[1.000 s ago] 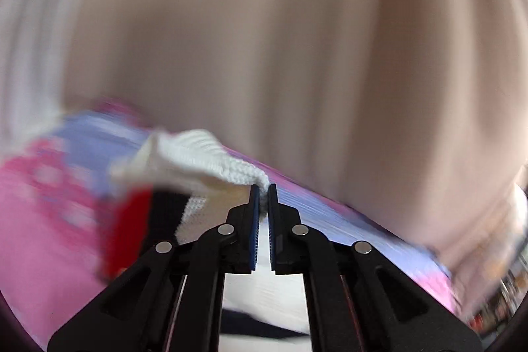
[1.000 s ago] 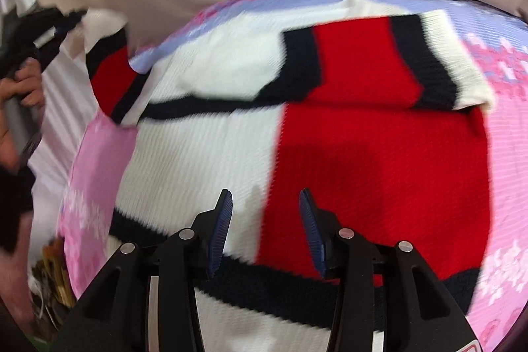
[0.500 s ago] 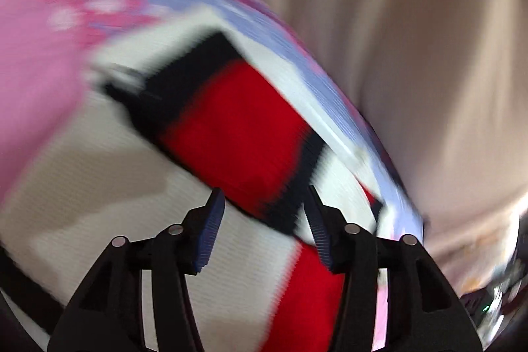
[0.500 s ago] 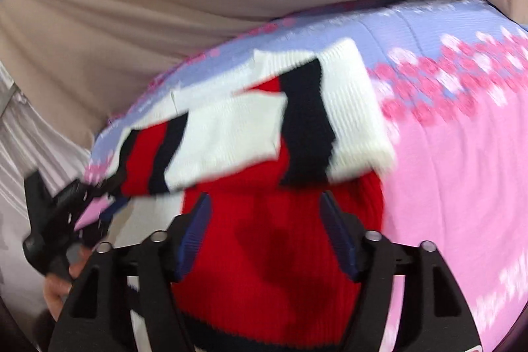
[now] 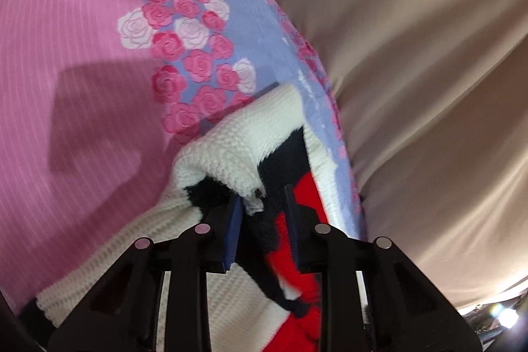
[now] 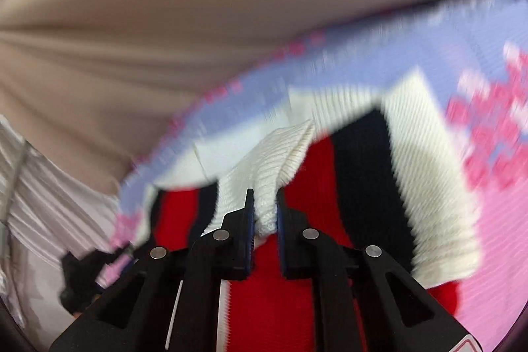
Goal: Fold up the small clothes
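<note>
A small knit sweater [image 5: 237, 147] in white, black and red lies on a pink bedsheet [image 5: 82, 55]. My left gripper [image 5: 263, 213] sits low over its folded edge near the bed's lavender border. The jaws are closing, with bunched black, white and red knit between the pads, and a firm pinch does not show. In the right wrist view my right gripper [image 6: 265, 210] is shut on the white ribbed cuff [image 6: 277, 160] of a sleeve. The cuff is lifted above the sweater's red body [image 6: 264, 302]. This view is blurred by motion.
The sheet has a band of pink and white roses [image 5: 184, 32] on lavender along its edge. Beige draped fabric [image 5: 412, 55] hangs just past that edge. White pleated cloth [image 6: 39, 203] shows at the left, with a dark blurred shape [image 6: 82, 272] below it.
My left gripper let go of the white cuff, dropped onto the sweater's folded edge and rolled, its jaws widening then narrowing. My right gripper moved from the red body and shut on a sleeve cuff.
</note>
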`<state>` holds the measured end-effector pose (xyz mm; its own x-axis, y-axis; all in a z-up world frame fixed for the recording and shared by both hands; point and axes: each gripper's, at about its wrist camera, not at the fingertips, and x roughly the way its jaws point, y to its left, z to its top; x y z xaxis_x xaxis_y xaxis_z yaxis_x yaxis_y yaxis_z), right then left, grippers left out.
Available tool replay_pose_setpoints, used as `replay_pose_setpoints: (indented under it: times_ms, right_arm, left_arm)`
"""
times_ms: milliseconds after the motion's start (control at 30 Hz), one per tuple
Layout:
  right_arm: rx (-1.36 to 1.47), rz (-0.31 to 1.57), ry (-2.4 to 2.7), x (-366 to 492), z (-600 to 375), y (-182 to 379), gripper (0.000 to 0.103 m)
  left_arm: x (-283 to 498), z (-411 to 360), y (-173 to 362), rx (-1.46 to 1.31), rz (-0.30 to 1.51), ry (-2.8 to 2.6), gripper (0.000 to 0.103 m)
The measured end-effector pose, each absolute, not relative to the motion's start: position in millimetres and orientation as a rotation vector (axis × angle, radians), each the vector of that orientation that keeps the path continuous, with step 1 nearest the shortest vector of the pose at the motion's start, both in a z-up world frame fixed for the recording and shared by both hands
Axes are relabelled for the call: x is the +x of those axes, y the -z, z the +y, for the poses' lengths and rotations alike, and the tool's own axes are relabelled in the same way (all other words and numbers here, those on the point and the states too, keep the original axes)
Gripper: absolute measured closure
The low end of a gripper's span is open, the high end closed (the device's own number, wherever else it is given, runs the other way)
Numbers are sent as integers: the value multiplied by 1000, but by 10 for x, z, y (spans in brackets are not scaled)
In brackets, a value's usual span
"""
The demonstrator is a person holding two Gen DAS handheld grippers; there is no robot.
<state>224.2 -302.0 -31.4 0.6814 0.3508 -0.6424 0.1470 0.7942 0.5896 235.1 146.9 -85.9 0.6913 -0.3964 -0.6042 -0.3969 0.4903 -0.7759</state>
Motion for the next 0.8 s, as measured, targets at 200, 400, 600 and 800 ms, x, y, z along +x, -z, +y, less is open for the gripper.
replay_pose_setpoints:
  times_ms: [200, 400, 600, 800]
  right_arm:
    - [607, 830, -88, 2260, -3253, 191, 93]
    - [604, 898, 18, 2138, -3571, 618, 93]
    - [578, 942, 109, 1920, -3635, 736, 82]
    - [396, 813, -76, 2168, -2797, -10, 66]
  left_arm:
    - [2395, 1439, 1114, -1117, 905, -90, 81]
    - [2495, 1241, 1257, -1015, 933, -113, 93]
    - [2495, 1143, 1248, -905, 885, -110, 92]
    - [2425, 1064, 1276, -749, 790, -44, 92]
